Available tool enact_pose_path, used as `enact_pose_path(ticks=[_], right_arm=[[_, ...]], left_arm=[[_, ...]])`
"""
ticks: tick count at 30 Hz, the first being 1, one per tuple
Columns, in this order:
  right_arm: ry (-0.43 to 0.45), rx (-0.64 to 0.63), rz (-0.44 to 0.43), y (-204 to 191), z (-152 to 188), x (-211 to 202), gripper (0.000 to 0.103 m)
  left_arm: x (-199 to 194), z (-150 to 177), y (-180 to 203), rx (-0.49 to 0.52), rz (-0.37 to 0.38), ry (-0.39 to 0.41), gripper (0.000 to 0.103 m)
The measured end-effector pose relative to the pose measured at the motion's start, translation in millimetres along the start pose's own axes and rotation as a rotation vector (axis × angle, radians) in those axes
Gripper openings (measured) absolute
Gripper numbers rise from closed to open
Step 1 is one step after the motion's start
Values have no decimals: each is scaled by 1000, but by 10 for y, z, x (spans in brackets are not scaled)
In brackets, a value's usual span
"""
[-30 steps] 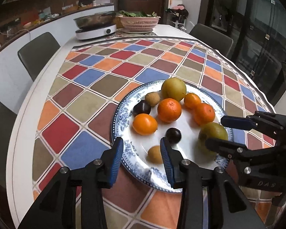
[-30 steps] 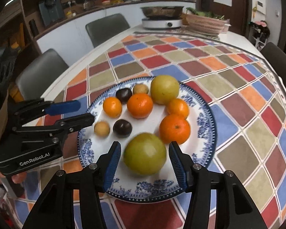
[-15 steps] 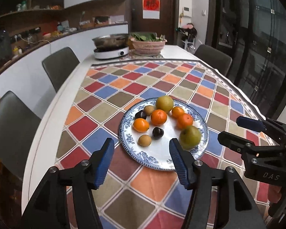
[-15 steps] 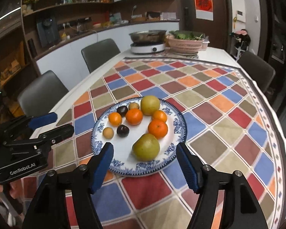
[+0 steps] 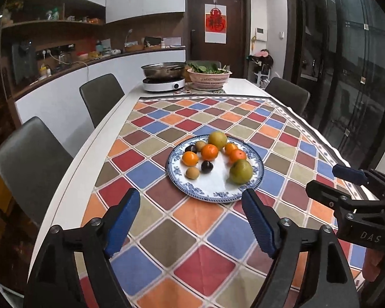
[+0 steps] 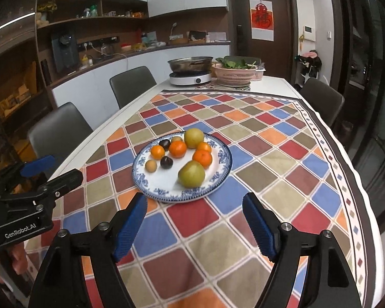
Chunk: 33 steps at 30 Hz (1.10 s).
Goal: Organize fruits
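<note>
the blue-patterned plate [image 5: 254,177] sat on the checked tablecloth [image 5: 166,231], toward the near end of the white table [image 5: 95,154], and served as the landmark for everything else. on the plate lay all the fruit: a large green pear [image 5: 240,171] near its front right rim, a second yellow-green pear [image 5: 217,140] at its far rim, four oranges [image 5: 209,152] grouped across the middle and right, two dark plums [image 5: 207,166] and two small tan fruits [image 5: 192,173] on the left half. none of the fruit touched a gripper.

the left gripper [image 5: 190,220] hung in front of the plate, its blue pads spread wide with only tablecloth showing between them; its jaws had just been opening, and nothing was held. the right gripper [image 6: 193,227] also hung in front of the plate, a little to the right of the left one, its jaws likewise just opened wide and holding nothing. in the right wrist view the left gripper showed to the left of the plate, with part of a hand [image 6: 15,256] under it.

well beyond the plate, at the far end of the table, stood a metal pot [image 5: 164,68] on a white cooker [image 5: 163,84], and beside it a pink basket [image 5: 209,77] of green leaves. dark chairs [image 5: 101,97] stood along the table to the left of the plate, and one more [image 5: 287,97] stood to the far right.
</note>
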State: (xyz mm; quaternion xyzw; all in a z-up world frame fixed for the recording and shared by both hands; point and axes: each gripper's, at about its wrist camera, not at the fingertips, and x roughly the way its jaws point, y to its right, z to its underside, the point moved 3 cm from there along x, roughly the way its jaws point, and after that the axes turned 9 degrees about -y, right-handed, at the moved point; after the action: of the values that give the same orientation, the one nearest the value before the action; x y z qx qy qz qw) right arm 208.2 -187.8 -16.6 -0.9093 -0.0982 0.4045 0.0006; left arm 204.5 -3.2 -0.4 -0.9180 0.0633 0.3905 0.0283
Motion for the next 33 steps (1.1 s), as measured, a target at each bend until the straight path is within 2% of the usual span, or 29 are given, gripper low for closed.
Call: enact_pose_path(ticks=[14, 33], right_arm=[[67, 7, 28, -9, 353, -481, 77], [90, 20, 22, -10, 548, -673, 77]], left_arm=[[-402, 326, 170, 5, -1, 27, 84], [-601, 480, 220, 4, -6, 47, 85]])
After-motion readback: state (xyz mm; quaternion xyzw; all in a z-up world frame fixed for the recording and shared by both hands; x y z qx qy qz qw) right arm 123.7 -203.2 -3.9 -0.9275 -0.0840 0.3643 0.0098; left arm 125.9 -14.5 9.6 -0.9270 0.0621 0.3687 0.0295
